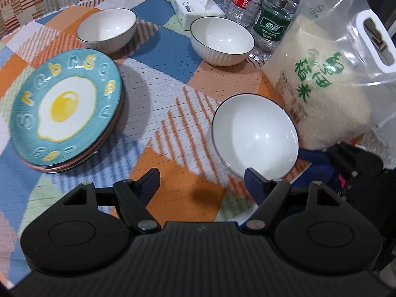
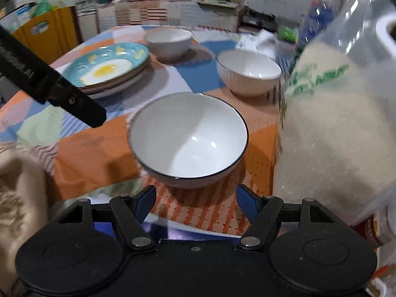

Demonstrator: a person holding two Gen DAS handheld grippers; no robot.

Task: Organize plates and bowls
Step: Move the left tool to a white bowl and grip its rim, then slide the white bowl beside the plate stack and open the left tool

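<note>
Patchwork cloth in orange, blue, white and pale green covers your round worktop point(image 1: 158, 113). Teal egg-print plate point(image 1: 65, 106) tops a stack of plates on the left side. Three white bowls with dark rims stand apart from each other: near bowl point(image 1: 255, 135) just beside the rice bag point(image 1: 319, 79), middle bowl point(image 1: 221, 40) further back in front of the water bottles point(image 1: 274, 12), far bowl point(image 1: 107, 30) behind the plate stack. Tissue pack point(image 1: 193, 5) sits at the back between the far and middle bowls.

Your left hand-held gripper point(image 1: 201, 180) hangs over the cloth, jaws spread wide, nothing between them; its right fingertip overlaps the near bowl's front edge in the picture, contact unclear. Your right hand-held gripper point(image 2: 195, 199) is also spread and empty, just short of the near bowl point(image 2: 188, 136).

Right wrist view only: back of the room with a cluttered counter point(image 2: 173, 2), a yellow chair point(image 2: 47, 37) past the worktop's edge, beige fabric point(image 2: 19, 193) at lower left, and the left tool's black finger crossing in from the left in front of the plates point(image 2: 109, 68). Left wrist view only: readable bottle labels, the tissue pack sharp, striped fabric beyond the worktop's far edge.
</note>
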